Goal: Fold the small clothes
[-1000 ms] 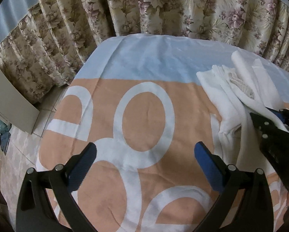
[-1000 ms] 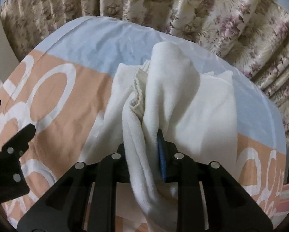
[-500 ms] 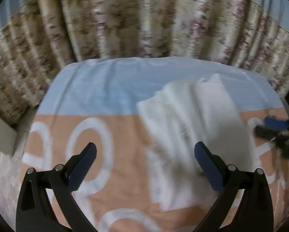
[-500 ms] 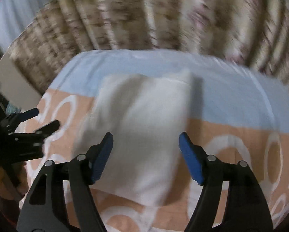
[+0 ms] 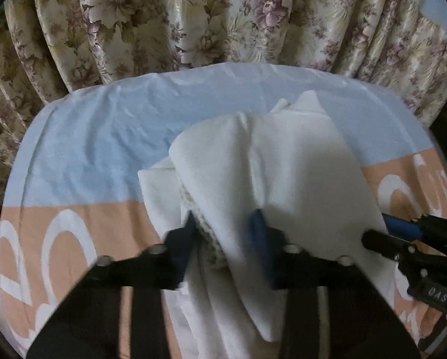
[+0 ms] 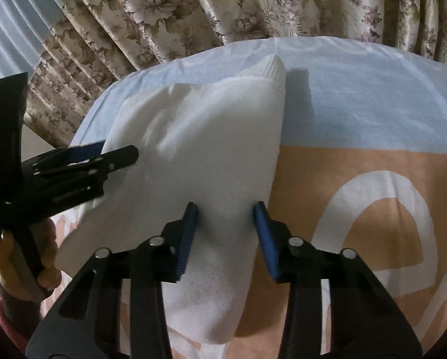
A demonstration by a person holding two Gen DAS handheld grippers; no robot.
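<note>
Nearest, left wrist view: the left gripper (image 5: 223, 224) stands at six o'clock with its blue pads pinched on a bunched fold of the white garment (image 5: 277, 164); its jaws have just been closing, and the cloth is clamped between them.
Nearest, right wrist view: the right gripper (image 6: 226, 209) also stands at six o'clock, its blue pads either side of a narrow ridge of the white garment (image 6: 199, 149) and pressing on it; these jaws too have just been closing.
White garment: a soft, pale piece of clothing, folded over itself and lifted at the near edge where both grippers grip it, spreading out toward twelve o'clock; a ribbed hem shows at its far tip in the right view.
Other gripper in each view: the right gripper (image 5: 403, 230) enters the left view at four o'clock, touching the garment's edge; the left gripper (image 6: 103, 152) enters the right view at nine o'clock, tips on the cloth.
Hand: a person's hand (image 6: 25, 269) wraps the left gripper's handle at eight o'clock in the right view.
Counter: the counter (image 5: 73, 137) carries the garment and is draped in a cloth, peach with white rings near, pale blue farther.
Farthest: a floral curtain (image 5: 223, 15) hangs in pleats behind the counter, from ten to two o'clock.
</note>
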